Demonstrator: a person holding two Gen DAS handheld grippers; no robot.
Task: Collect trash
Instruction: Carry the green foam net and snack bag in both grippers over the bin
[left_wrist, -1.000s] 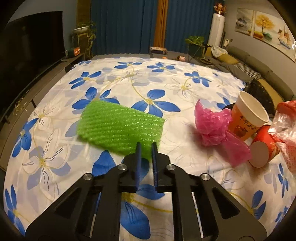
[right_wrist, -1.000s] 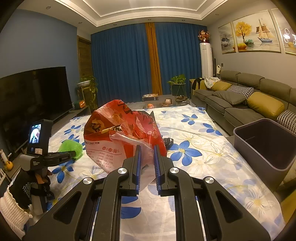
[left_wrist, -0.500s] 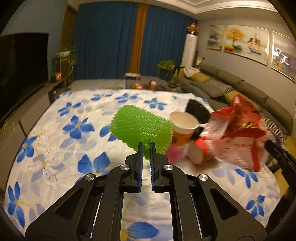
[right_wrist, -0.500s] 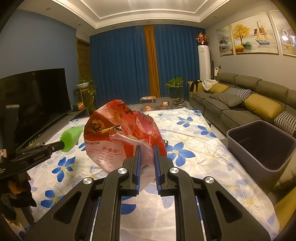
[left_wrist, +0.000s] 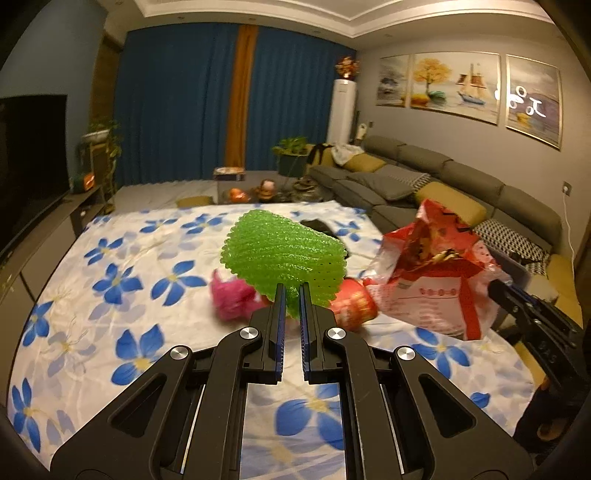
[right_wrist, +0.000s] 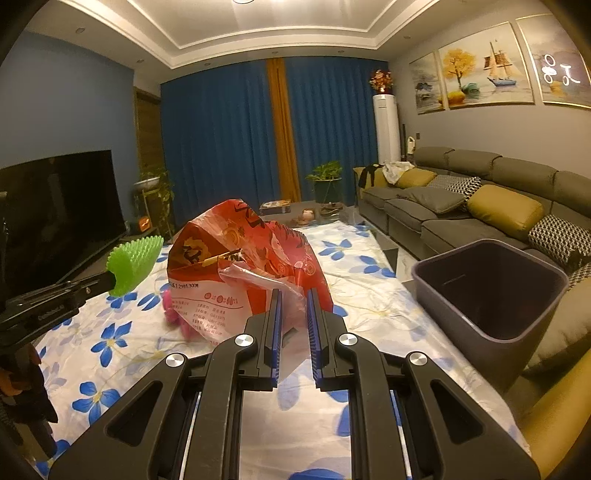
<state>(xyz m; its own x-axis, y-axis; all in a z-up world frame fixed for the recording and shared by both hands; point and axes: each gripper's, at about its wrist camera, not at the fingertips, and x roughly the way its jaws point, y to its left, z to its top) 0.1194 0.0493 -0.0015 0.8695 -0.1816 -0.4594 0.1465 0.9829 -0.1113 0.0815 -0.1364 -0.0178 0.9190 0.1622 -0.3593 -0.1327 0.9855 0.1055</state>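
Note:
My left gripper (left_wrist: 290, 291) is shut on a green bubble-wrap sheet (left_wrist: 280, 258) and holds it in the air above the flowered table (left_wrist: 129, 332). The sheet also shows in the right wrist view (right_wrist: 135, 264). My right gripper (right_wrist: 293, 295) is shut on a red and white plastic bag (right_wrist: 240, 273), lifted above the table; the bag shows in the left wrist view (left_wrist: 436, 280) at the right. A pink crumpled wrapper (left_wrist: 234, 301) and a red paper cup (left_wrist: 352, 304) lie on the table behind the green sheet.
A dark grey trash bin (right_wrist: 487, 288) stands open at the table's right edge, in front of a grey sofa (right_wrist: 480, 199). A television (right_wrist: 55, 210) stands at the left. A black object (left_wrist: 319, 226) lies far back on the table.
My left gripper has lifted the green sheet off the table and swung right toward the bag. My right gripper holds the bag about where it was; the bin has come nearer.

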